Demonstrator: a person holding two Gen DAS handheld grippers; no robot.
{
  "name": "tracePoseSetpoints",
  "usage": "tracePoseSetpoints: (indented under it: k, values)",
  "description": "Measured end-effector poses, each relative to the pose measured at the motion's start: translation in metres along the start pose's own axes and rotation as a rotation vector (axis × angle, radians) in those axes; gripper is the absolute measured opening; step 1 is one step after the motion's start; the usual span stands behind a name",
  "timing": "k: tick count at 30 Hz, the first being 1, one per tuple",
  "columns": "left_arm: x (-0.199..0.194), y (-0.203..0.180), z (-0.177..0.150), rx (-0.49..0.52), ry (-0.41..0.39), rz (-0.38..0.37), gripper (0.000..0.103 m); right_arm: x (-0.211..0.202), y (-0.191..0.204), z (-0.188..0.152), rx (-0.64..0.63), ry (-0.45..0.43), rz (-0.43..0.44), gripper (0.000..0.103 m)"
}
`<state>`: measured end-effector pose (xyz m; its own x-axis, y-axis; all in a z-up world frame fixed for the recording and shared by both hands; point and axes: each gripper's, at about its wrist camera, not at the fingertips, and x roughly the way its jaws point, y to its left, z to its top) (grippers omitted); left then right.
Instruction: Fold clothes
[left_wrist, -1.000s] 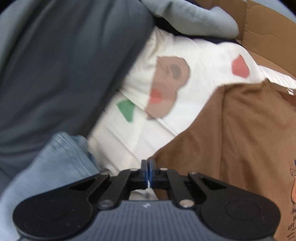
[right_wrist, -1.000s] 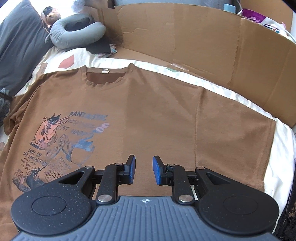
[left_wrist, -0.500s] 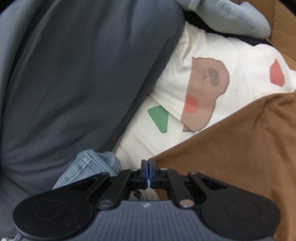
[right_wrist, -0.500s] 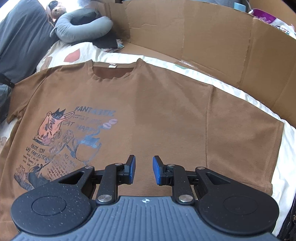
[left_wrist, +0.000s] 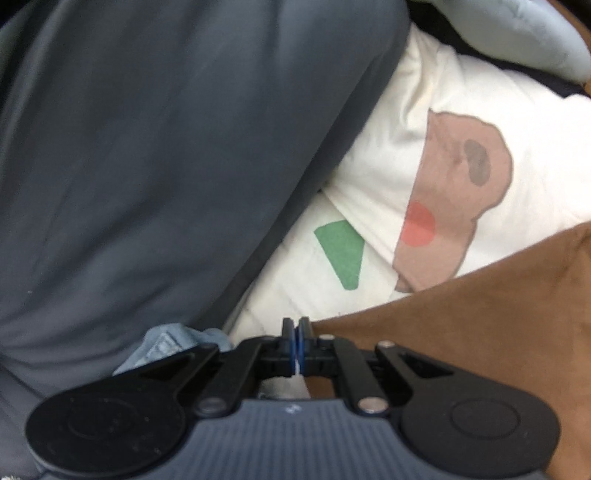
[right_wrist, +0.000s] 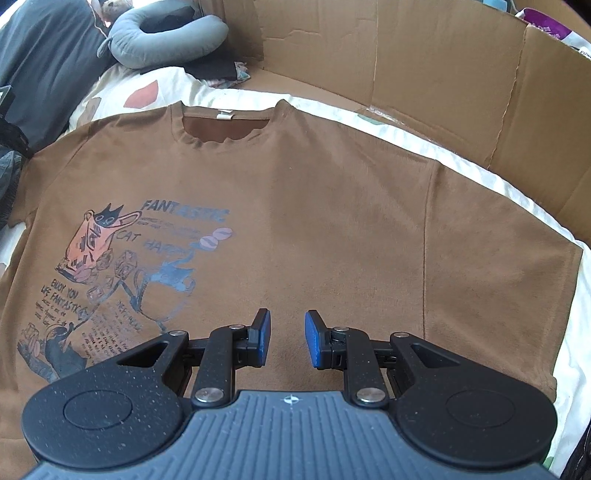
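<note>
A brown T-shirt with a cat print lies spread flat, front up, on a white patterned sheet. My right gripper hovers over its lower middle, jaws open, nothing between them. In the left wrist view only the shirt's sleeve shows, at the lower right. My left gripper is shut, with the pointed sleeve corner right at its pads and brown cloth running under the right finger. The pads seem to pinch that corner.
A dark grey cushion fills the left side, with a bit of blue denim below it. A grey neck pillow lies at the far left corner. A cardboard wall lines the bed's far and right sides.
The left gripper has moved towards the grey cushion and sunk a little, and the sleeve corner stayed at its tips. The right gripper has barely moved; the shirt lies flatter.
</note>
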<state>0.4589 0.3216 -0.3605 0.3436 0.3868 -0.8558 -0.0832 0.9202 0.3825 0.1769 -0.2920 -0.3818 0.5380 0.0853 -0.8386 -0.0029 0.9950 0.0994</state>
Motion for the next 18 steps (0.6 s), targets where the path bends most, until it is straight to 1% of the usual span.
tracePoseSetpoints:
  k: [4, 7, 9, 11, 13, 14, 16, 18]
  values:
    - [0.016, -0.007, -0.001, 0.009, 0.018, 0.001, 0.001, 0.007, 0.001, 0.002, -0.014, 0.018, -0.005, 0.027]
    - [0.029, -0.013, -0.005, 0.019, 0.082, -0.037, 0.002, 0.014, 0.001, 0.002, -0.021, 0.041, -0.010, 0.027]
    - [0.027, -0.014, -0.005, 0.021, 0.089, -0.041, 0.004, 0.016, 0.001, 0.002, -0.016, 0.048, -0.012, 0.027]
    - [0.017, -0.009, -0.002, -0.017, 0.065, -0.078, 0.012, 0.015, 0.002, 0.003, -0.013, 0.043, -0.006, 0.027]
    - [0.001, -0.004, 0.001, -0.059, 0.022, -0.119, 0.013, 0.014, 0.004, 0.004, -0.017, 0.033, -0.001, 0.027]
    - [-0.008, -0.004, 0.003, -0.062, -0.006, -0.135, 0.013, 0.013, 0.005, 0.005, -0.019, 0.028, 0.002, 0.028]
    - [-0.025, -0.010, 0.004, -0.055, -0.062, -0.178, 0.013, 0.013, 0.007, 0.007, -0.019, 0.021, 0.003, 0.029]
    - [-0.040, -0.022, 0.003, -0.041, -0.106, -0.236, 0.013, 0.014, 0.007, 0.010, -0.018, 0.017, -0.001, 0.031]
